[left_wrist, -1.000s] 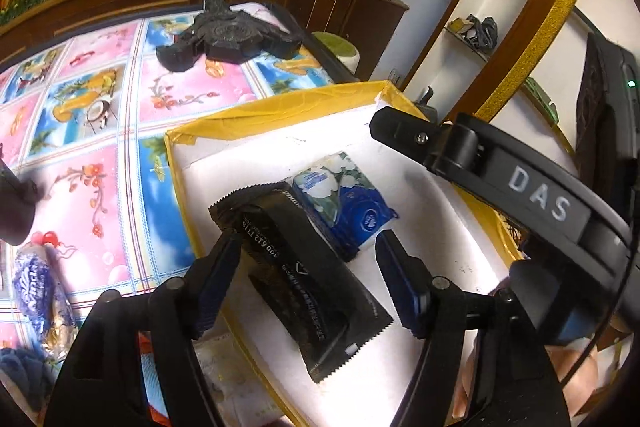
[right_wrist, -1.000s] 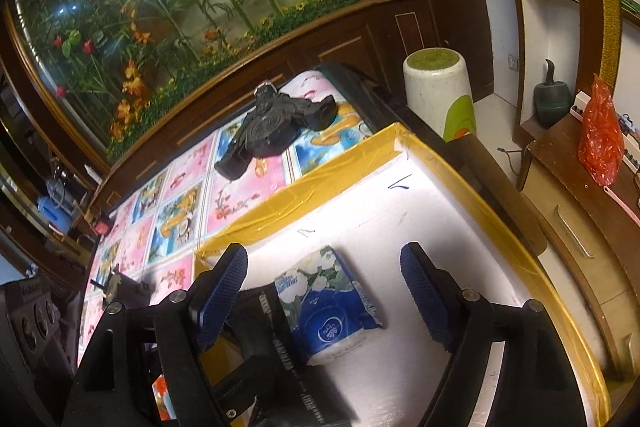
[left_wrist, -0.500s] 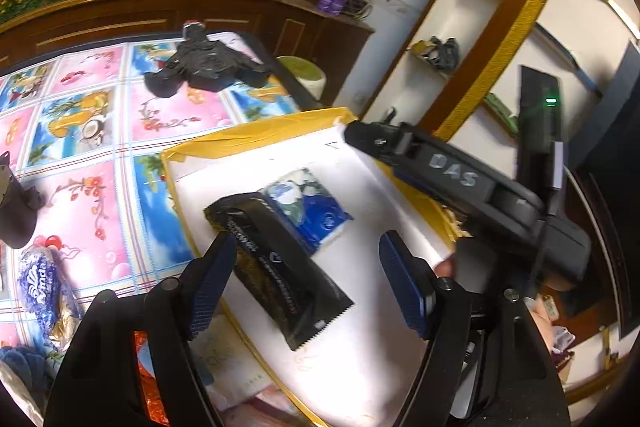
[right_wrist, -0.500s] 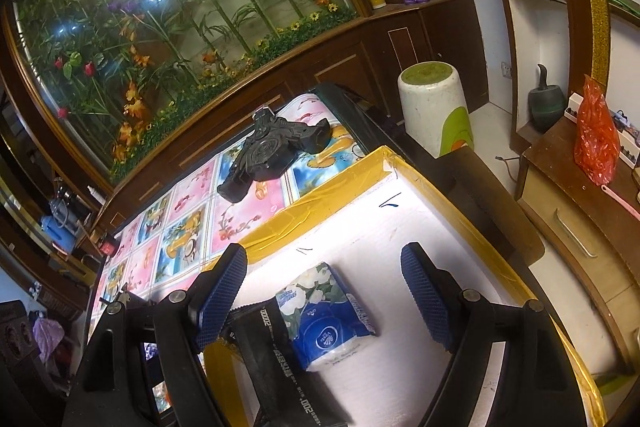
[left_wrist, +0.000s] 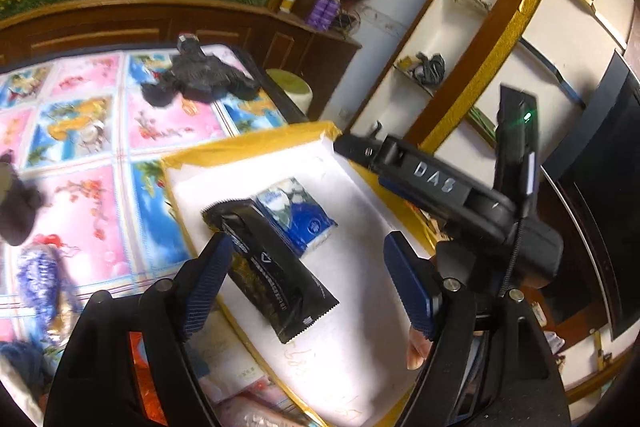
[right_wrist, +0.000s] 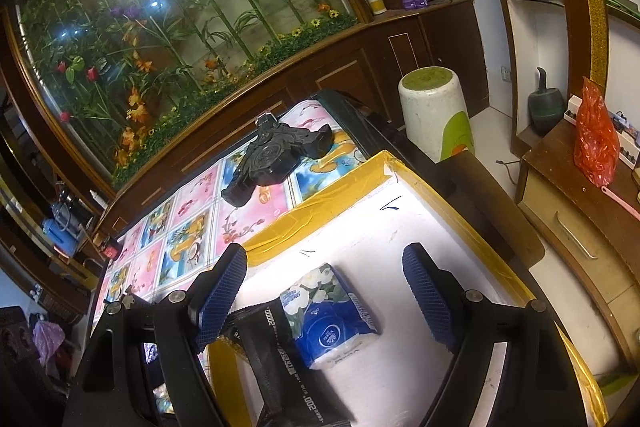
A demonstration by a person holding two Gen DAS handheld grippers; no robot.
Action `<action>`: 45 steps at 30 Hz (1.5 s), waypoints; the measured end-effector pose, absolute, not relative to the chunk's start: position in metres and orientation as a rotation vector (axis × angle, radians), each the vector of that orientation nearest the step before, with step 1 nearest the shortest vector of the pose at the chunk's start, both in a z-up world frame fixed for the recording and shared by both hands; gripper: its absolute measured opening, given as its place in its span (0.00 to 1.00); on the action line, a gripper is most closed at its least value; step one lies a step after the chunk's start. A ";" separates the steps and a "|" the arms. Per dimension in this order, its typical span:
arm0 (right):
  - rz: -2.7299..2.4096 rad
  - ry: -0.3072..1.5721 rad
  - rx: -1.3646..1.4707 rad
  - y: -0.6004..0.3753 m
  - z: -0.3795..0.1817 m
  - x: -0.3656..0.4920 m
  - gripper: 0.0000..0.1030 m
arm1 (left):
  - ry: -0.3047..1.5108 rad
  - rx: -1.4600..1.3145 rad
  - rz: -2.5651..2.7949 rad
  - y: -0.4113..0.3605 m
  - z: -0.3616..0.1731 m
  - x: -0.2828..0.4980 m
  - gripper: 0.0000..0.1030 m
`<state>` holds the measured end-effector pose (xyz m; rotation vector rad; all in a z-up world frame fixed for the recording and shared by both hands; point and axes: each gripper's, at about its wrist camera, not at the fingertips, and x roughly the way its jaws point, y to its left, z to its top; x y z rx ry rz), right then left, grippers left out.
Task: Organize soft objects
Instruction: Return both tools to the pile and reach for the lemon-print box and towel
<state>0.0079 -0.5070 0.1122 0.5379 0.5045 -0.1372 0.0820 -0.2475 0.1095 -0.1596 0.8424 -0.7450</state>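
**Left wrist view: open left gripper over white board, two packs lying flat**

White board (left_wrist: 360,219) with yellow tape edging is the landmark. On it a black pouch (left_wrist: 272,267) lies diagonally, and a blue tissue pack (left_wrist: 298,213) touches the pouch's far right side. Left gripper (left_wrist: 308,283) hovers above the board; its jaws have just been opening and touch nothing, the pouch in line between them. The right gripper's body (left_wrist: 436,183), marked DAS, hangs over the board's right edge. Left of the board, a floral tablecloth (left_wrist: 100,147). Beyond the board's far edge, a black gripper-like device (left_wrist: 200,79) lies on the cloth.
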 end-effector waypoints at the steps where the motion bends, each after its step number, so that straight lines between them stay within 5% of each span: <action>1: -0.130 0.504 0.540 -0.506 0.113 0.008 0.79 | 0.821 -0.170 -0.732 -0.241 0.114 0.077 0.75; 13: 0.083 0.525 0.453 -0.446 0.115 0.011 0.79 | 0.721 -0.126 -0.507 -0.124 0.119 0.002 0.75; 25: 0.464 0.711 0.299 -0.363 0.089 0.035 0.79 | 0.899 -0.355 -0.261 0.007 0.066 -0.019 0.76; 35: 0.444 0.708 0.291 -0.366 0.085 0.043 0.79 | 1.056 -0.513 -0.292 0.001 0.020 -0.008 0.75; 44: 0.467 0.703 0.279 -0.349 0.081 0.027 0.79 | 1.023 -0.211 -0.247 -0.060 0.017 0.000 0.77; 45: 0.470 0.705 0.275 -0.348 0.081 0.027 0.79 | 1.006 -0.174 -0.237 -0.060 0.016 -0.002 0.70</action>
